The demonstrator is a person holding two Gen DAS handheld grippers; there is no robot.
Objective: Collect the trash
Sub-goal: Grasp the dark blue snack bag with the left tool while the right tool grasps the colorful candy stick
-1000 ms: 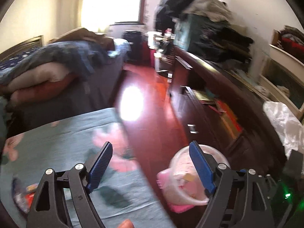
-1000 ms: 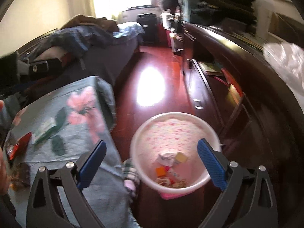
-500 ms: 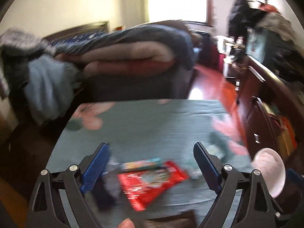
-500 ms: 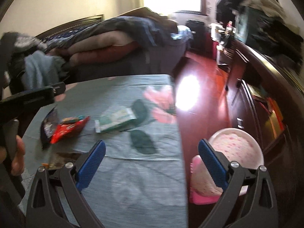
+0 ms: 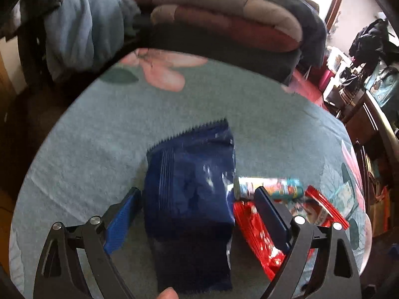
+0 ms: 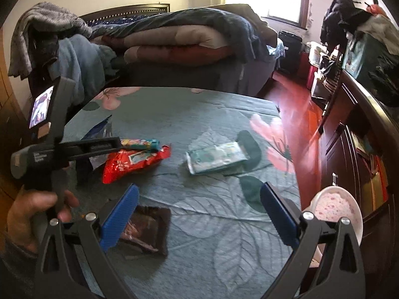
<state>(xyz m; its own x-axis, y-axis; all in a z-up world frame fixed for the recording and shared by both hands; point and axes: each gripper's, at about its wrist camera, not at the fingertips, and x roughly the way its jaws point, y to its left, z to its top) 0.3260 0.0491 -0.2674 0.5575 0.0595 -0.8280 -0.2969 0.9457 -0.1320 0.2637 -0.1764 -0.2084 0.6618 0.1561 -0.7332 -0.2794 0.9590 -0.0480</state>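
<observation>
My left gripper [image 5: 197, 209] is closing, the crinkly dark blue wrapper [image 5: 192, 189] lying between its pads, not pinched. Beside it lie a glossy red wrapper [image 6: 134, 163] and a teal stick pack [image 6: 141, 144]. My right gripper [image 6: 199, 214] stands apart over the quilted bedspread [image 6: 199, 114], empty. The pink bin [image 6: 339, 211] sits just off the bedspread's edge, contents unclear.

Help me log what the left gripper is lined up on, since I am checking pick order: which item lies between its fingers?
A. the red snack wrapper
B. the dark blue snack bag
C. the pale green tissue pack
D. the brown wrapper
B: in the left wrist view the dark blue snack bag lies between the fingers of the left gripper, whose jaws are closing but not yet pressing it; the red snack wrapper lies outside, under the right finger.
</observation>
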